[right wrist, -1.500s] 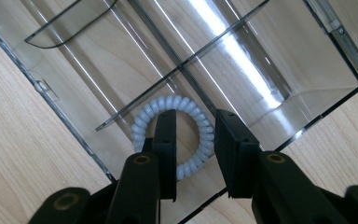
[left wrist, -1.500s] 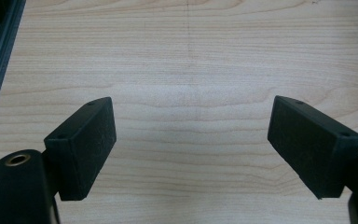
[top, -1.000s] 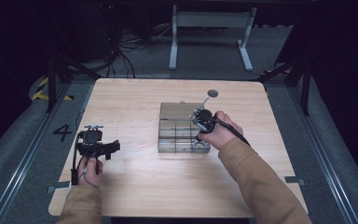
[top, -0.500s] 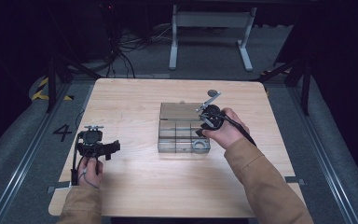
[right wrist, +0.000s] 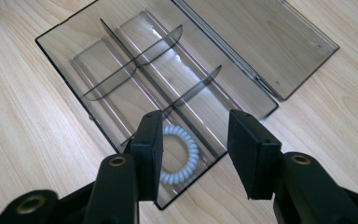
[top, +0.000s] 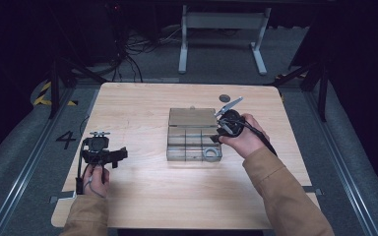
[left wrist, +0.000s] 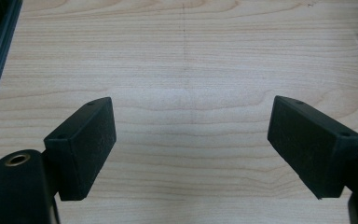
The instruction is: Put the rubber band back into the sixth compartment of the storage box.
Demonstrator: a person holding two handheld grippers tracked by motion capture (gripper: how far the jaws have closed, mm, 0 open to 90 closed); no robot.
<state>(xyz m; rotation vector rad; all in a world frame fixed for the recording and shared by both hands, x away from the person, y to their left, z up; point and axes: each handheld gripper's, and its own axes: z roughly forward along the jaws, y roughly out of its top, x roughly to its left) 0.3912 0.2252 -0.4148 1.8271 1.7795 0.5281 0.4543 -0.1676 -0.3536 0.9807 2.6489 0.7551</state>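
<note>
A clear grey compartment box (top: 184, 142) lies at the table's middle with its lid (top: 192, 117) folded open at the back. A white coil hair tie (top: 210, 154) rests in its front right compartment. My right gripper (top: 222, 132) hovers over the box's right edge, open and holding nothing. In the right gripper view its jaws (right wrist: 193, 140) straddle the hair tie (right wrist: 182, 158) from above, apart from it, with the box (right wrist: 121, 60) and lid (right wrist: 261, 42) beyond. My left gripper (top: 119, 154) rests at the table's left, open, over bare wood (left wrist: 191, 126).
A small dark disc (top: 223, 98) lies on the table behind the box. The wooden table (top: 142, 196) has free room in front and at the left. Metal rails run along the floor on both sides, and a stand's legs are beyond the far edge.
My right gripper has shifted a little to the right and back over the box's right side. The left gripper has stayed where it was.
</note>
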